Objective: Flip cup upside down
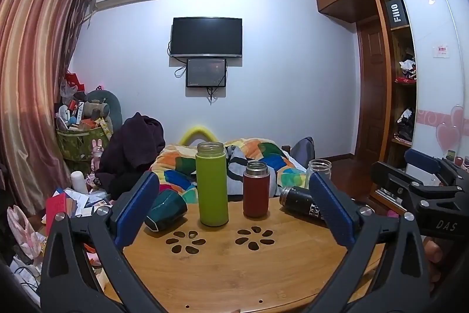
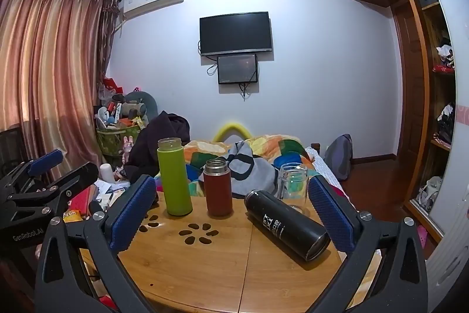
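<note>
On the round wooden table (image 1: pixel 222 269) a green bottle (image 1: pixel 211 184) and a red bottle (image 1: pixel 256 189) stand upright with open mouths. A dark teal cup (image 1: pixel 165 209) lies on its side at the left. A black bottle (image 2: pixel 288 223) lies on its side at the right, also in the left wrist view (image 1: pixel 300 200). A clear glass jar (image 2: pixel 293 187) stands behind it. My left gripper (image 1: pixel 234 210) is open and empty above the table's near part. My right gripper (image 2: pixel 231 213) is open and empty, its right finger beside the black bottle's base.
A bed with a colourful quilt (image 1: pixel 263 154) lies behind the table. Clutter and a basket (image 1: pixel 82 137) stand at the left by the curtain (image 1: pixel 32 78). A wardrobe (image 1: pixel 395 78) is at the right. The table has flower-shaped cut-outs (image 1: pixel 255 236).
</note>
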`<state>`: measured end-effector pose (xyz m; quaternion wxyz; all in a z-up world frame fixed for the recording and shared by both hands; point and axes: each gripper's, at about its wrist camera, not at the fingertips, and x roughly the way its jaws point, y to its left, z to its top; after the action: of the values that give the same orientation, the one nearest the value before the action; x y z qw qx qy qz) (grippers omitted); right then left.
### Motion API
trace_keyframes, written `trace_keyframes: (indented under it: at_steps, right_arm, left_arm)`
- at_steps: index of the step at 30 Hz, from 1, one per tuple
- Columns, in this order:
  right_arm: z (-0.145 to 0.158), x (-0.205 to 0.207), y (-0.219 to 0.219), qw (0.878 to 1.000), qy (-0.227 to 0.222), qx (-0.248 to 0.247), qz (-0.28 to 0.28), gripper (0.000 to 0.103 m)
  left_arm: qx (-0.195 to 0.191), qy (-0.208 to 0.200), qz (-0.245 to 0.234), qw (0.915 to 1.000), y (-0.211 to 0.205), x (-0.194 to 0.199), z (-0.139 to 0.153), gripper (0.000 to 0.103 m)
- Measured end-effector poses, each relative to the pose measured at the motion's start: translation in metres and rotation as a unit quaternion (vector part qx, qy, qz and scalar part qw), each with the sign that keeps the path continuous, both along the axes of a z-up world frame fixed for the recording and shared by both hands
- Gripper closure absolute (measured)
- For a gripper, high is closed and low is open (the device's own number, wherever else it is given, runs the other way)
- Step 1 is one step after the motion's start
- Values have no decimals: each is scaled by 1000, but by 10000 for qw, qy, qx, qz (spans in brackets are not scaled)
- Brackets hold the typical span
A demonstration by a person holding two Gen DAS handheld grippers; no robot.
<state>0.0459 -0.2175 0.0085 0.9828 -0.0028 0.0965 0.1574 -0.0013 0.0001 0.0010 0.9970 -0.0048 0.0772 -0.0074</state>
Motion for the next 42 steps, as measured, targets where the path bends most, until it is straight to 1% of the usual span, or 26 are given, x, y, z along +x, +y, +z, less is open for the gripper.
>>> trace_keyframes:
  at_steps: [12, 42]
  right_arm:
    - [0, 0, -2, 10000, 5, 81, 22, 0]
    - [1, 0, -2, 10000, -8, 67, 32, 0]
  left_arm:
    - [-44, 1, 13, 10000, 0, -1, 2, 0]
    - [-62, 9, 11, 10000, 2, -1, 2, 0]
